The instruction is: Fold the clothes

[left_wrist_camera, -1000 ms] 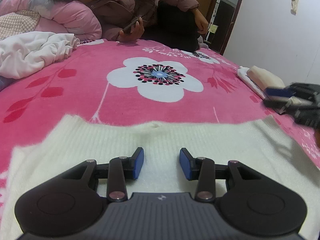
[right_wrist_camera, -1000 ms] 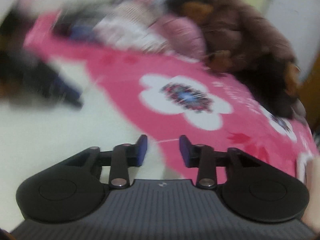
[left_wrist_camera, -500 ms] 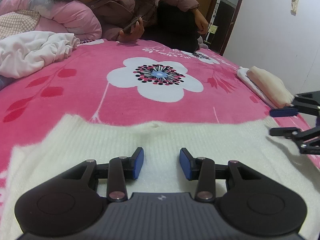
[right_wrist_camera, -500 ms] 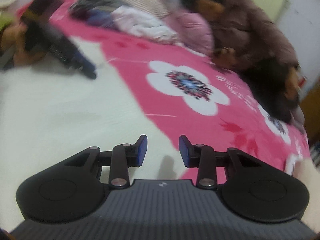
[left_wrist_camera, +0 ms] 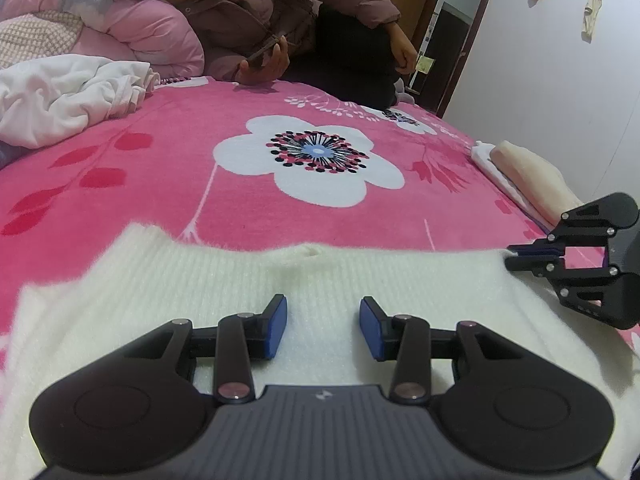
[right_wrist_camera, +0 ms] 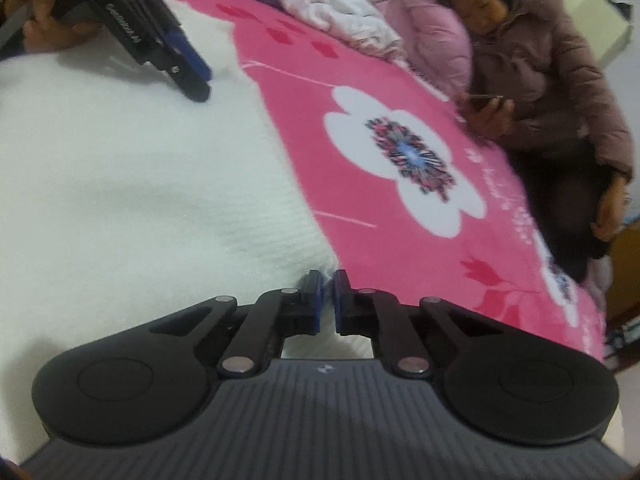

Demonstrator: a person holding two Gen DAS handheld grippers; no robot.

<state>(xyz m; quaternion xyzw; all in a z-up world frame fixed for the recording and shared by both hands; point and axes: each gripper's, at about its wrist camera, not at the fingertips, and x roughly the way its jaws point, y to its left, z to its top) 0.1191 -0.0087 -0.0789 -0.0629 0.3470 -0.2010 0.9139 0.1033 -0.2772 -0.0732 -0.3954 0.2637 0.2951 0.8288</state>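
sweater: white ribbed-knit sweater (left_wrist_camera: 328,276) spread flat across the near part of the bed, fuzzy nap, straight far edge with a small pucker mid-edge; in the right wrist view (right_wrist_camera: 132,184) it fills the left side
right gripper: black two-finger gripper with blue pads (right_wrist_camera: 327,296), angled down at the sweater's far right corner; jaws have just been closing and now pinch the knit edge between the pads; seen side-on in the left wrist view (left_wrist_camera: 520,255), pads together on the corner
left gripper: same type (left_wrist_camera: 323,326), angled down over the sweater's middle, jaws partly apart, nothing between the pads, only knit under them; in the right wrist view (right_wrist_camera: 196,78) tips rest on or just above the cloth, cannot tell which
left hand: bare hand (right_wrist_camera: 44,20) wrapped round the gripper handle
writing: white lettering on the left gripper's side, too blurred to read; small logo mark on each grey ribbed body
blanket: pink fleece blanket (left_wrist_camera: 200,168) with big white flower print, dark dotted centre, red leaves, lying under the sweater
folded stack: cream and white folded pieces (left_wrist_camera: 528,180) at the right bed edge, just beyond the right gripper
loose clothes: crumpled white garment (left_wrist_camera: 68,96) far left, pink quilted bedding (left_wrist_camera: 132,32) behind it
person: in a mauve padded jacket (left_wrist_camera: 256,4), reclining at the far side, phone in hand
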